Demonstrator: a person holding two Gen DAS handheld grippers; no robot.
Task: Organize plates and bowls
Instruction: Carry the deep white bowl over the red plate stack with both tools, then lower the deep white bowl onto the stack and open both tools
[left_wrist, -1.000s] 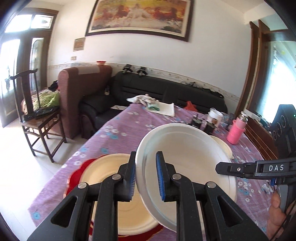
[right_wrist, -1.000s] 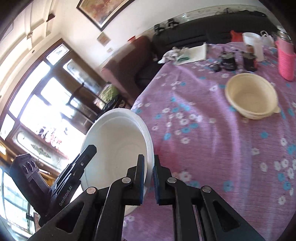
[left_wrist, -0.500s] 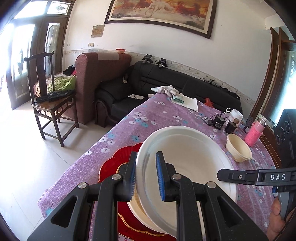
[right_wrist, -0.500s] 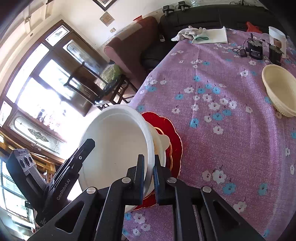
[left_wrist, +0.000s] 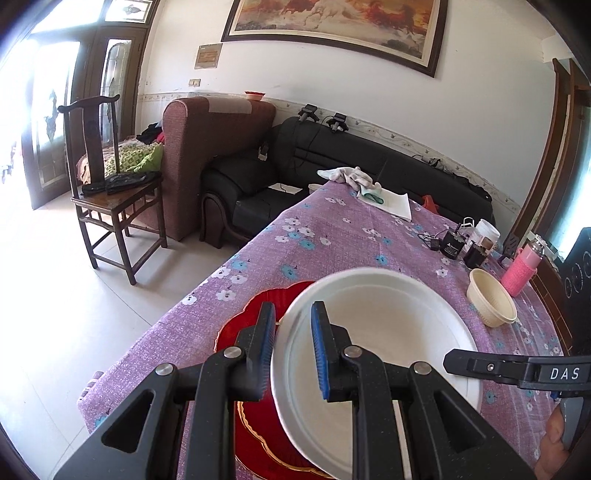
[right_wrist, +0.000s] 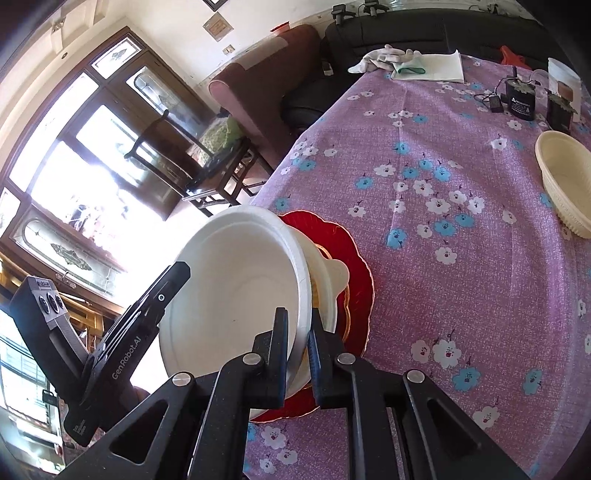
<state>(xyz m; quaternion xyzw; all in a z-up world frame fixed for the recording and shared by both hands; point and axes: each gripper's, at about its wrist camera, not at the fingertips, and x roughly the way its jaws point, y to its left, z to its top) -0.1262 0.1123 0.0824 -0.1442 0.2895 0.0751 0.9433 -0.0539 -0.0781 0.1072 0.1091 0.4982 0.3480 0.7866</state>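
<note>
A white plate (left_wrist: 380, 332) is held tilted between both grippers. My left gripper (left_wrist: 291, 343) is shut on its left rim. My right gripper (right_wrist: 299, 336) is shut on its right rim; the plate also shows in the right wrist view (right_wrist: 236, 284). Under it a cream plate (right_wrist: 328, 284) lies on a red scalloped plate (left_wrist: 258, 317), which also shows in the right wrist view (right_wrist: 354, 258), near the table's front left corner. A cream bowl (left_wrist: 491, 301) stands on the table to the right; it also shows in the right wrist view (right_wrist: 565, 181).
The table has a purple flowered cloth (left_wrist: 332, 240). At its far end lie a white cloth and paper (left_wrist: 369, 188), black chargers (left_wrist: 452, 243), a white jar (left_wrist: 485, 232) and a pink bottle (left_wrist: 522, 266). A wooden chair (left_wrist: 110, 184) and sofas (left_wrist: 332, 162) stand beyond the table's left edge.
Both grippers have pulled back and up with the white plate. The cream plate is now mostly hidden under it, and more of the red plate and the table shows.
</note>
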